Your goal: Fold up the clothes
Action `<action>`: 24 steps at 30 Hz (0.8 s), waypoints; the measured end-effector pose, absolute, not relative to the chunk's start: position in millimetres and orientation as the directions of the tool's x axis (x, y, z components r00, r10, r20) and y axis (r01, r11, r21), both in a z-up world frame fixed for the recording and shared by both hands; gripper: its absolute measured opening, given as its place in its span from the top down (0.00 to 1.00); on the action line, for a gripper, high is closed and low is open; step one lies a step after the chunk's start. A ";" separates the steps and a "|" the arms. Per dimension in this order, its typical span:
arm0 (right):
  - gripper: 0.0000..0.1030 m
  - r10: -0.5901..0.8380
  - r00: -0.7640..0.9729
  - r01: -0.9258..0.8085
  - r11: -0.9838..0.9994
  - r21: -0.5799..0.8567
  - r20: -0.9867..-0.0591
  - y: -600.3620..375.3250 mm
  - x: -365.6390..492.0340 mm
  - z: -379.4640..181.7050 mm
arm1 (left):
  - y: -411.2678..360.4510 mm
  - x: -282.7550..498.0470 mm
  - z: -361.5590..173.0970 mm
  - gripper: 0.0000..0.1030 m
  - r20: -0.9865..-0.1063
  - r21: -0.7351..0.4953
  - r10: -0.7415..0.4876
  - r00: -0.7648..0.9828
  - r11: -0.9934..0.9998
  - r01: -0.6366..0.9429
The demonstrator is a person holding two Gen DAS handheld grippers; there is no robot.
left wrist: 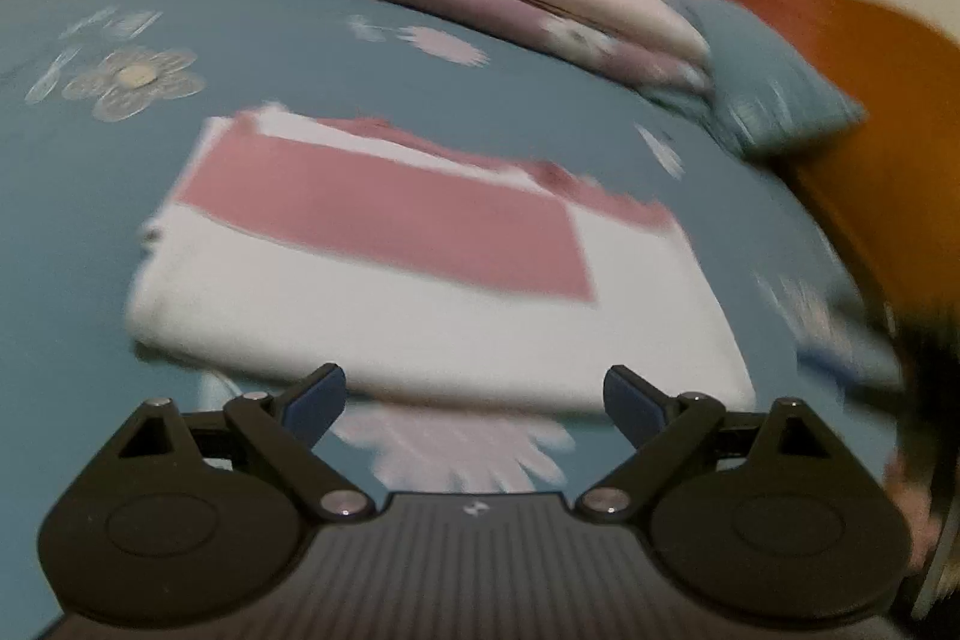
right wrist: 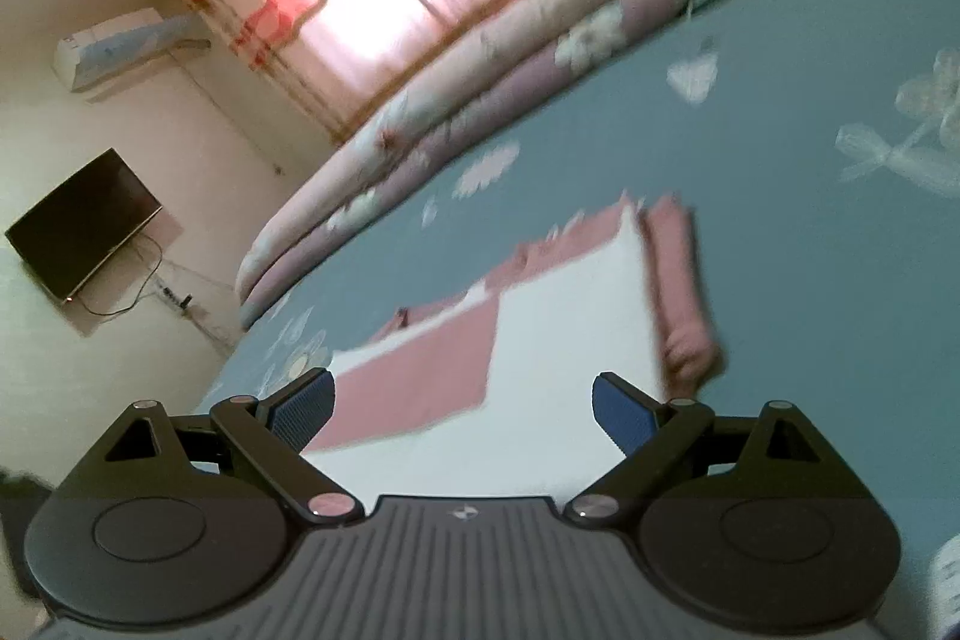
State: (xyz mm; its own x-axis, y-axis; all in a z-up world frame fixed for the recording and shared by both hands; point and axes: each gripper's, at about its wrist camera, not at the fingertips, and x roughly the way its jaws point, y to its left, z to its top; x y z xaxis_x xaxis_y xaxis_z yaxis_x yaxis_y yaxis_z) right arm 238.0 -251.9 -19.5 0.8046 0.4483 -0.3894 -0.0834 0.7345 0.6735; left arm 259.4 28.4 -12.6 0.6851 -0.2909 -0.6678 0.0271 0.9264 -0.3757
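Lying ahead of both grippers' spread, empty fingers, left gripper (left wrist: 474, 400) and right gripper (right wrist: 462, 409): one folded pink-and-white garment (left wrist: 420, 292) on the bed (left wrist: 90, 220).

The left gripper (left wrist: 474, 394) has its jaws spread wide, with nothing between the two blue pads (left wrist: 318, 400), and it points forward and down; its view is smeared by blur. The right gripper (right wrist: 462, 403) is also wide open and holds nothing, its blue ribbed pads (right wrist: 303, 406) standing far apart, and it points only a little downward, with its view tilted to one side. No hand, sleeve or arm of the person can be seen in either view.
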 end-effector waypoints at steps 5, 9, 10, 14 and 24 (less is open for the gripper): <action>0.07 0.551 0.749 -0.128 0.666 0.735 -0.369 -222.4 264.0 -34.4 | 89.2 298.9 -38.5 0.10 -0.620 -0.574 -0.380 0.686 0.816 -0.066; 0.07 0.578 0.707 -0.188 0.710 0.679 -0.409 -186.6 275.7 -50.1 | 118.8 310.3 -69.9 0.09 -0.576 -0.647 -0.413 0.706 0.757 -0.085; 0.07 0.564 0.701 -0.186 0.734 0.653 -0.436 -178.6 275.7 -55.7 | 124.9 310.8 -79.0 0.10 -0.582 -0.655 -0.413 0.701 0.749 -0.102; 0.07 0.501 0.692 -0.152 0.805 0.574 -0.520 -163.4 280.7 -75.3 | 142.8 301.9 -88.4 0.09 -0.573 -0.707 -0.452 0.684 0.694 -0.134; 0.07 0.527 0.719 -0.150 0.754 0.639 -0.453 -167.1 278.1 -76.3 | 150.4 287.8 -69.4 0.04 -0.346 -0.779 -0.467 0.814 0.626 0.028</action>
